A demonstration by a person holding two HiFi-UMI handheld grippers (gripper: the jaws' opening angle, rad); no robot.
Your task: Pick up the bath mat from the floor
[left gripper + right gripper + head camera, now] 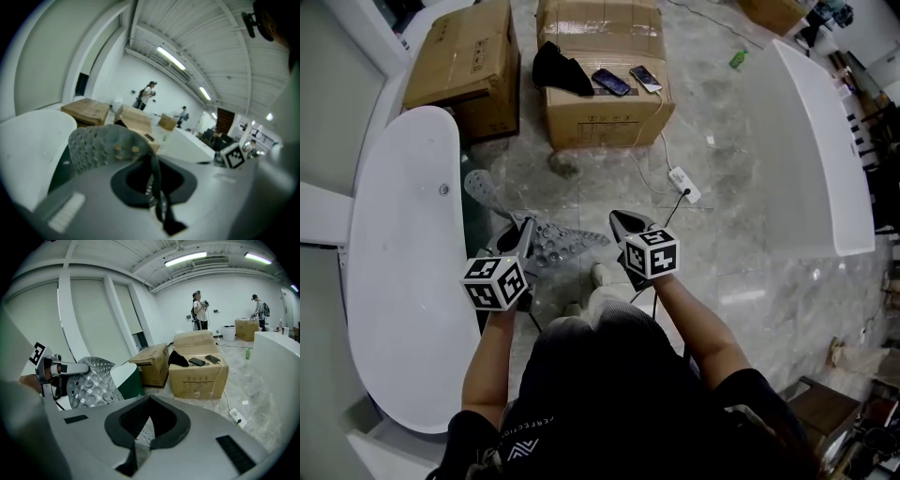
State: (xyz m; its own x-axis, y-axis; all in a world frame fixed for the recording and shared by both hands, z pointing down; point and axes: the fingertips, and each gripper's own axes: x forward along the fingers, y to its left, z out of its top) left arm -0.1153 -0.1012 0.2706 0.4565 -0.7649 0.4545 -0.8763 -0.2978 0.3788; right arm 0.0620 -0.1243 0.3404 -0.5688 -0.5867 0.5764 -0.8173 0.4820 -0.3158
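Note:
The grey bath mat (546, 240), studded with suction cups, hangs off the floor between my two grippers, and one end trails up toward the tub. My left gripper (525, 232) is shut on the mat's left part; in the left gripper view the mat (104, 144) bulges up over the closed left gripper (153, 190). My right gripper (617, 225) is shut on the mat's right corner. In the right gripper view a strip of mat (89, 386) runs down into the pinched right gripper (135, 442). The left gripper (52, 373) shows there too, clamping the mat's far edge.
A white bathtub (403, 281) stands close on the left, and another white tub (825, 150) is at the right. Two cardboard boxes (469, 66) (605, 89) sit ahead, the nearer with two phones on top. A power strip (684, 185) and cable lie on the marble floor.

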